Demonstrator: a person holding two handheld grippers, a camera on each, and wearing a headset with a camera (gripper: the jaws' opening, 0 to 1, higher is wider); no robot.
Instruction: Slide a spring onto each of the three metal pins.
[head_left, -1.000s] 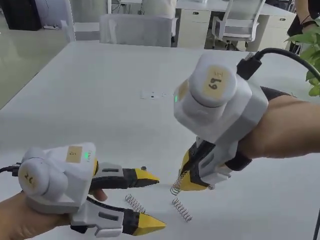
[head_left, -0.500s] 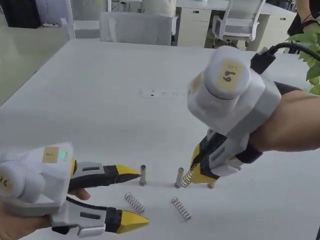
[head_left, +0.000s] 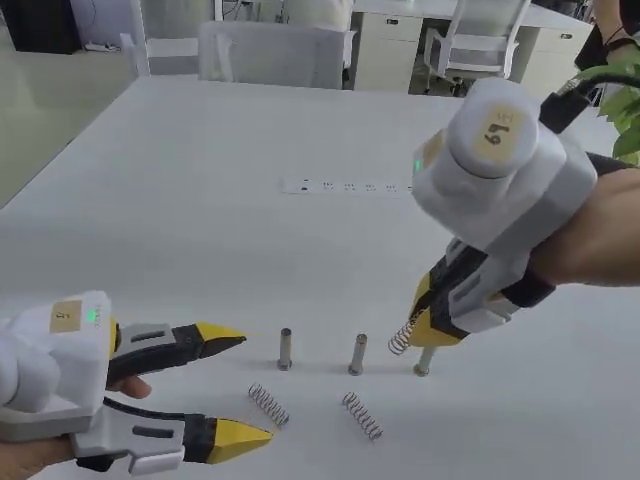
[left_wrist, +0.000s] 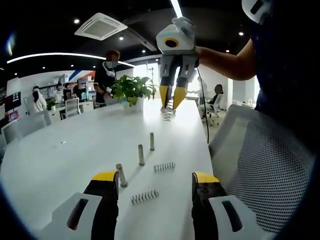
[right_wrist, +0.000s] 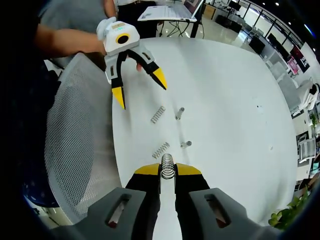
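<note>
Head view looked down on a white counter (head_left: 180, 200) where three short metal pins stood upright in a row: the left pin (head_left: 285, 349), the middle pin (head_left: 358, 354) and the right pin (head_left: 424, 360). The right gripper (head_left: 415, 335), held in a person's hand reaching in from the right, hung with its yellow-tipped jaws pointing down. The jaws were closed to a narrow gap on the held spring (head_left: 402, 338), which stuck out tilted from the tips. That spring sat just above and slightly left of the right pin's top; whether it touched the pin could not be told. Two other springs lay flat on the counter on the person's side of the row. The left loose spring (head_left: 268, 404) lay near the left pin and the right loose spring (head_left: 362, 416) near the middle pin, both apart from the pins. The left gripper (head_left: 254, 387) was at the lower left, its jaws spread wide and holding nothing. Its tips pointed toward the left pin and the left loose spring without touching either. Left gripper view showed the same wide gap between its jaws, with the pins and loose springs beyond them. Right gripper view showed the coil clamped between its two yellow tips. Farther back, a flush socket strip (head_left: 345, 186) was set into the counter, and an office chair (head_left: 275, 55) stood past the far edge.
</note>
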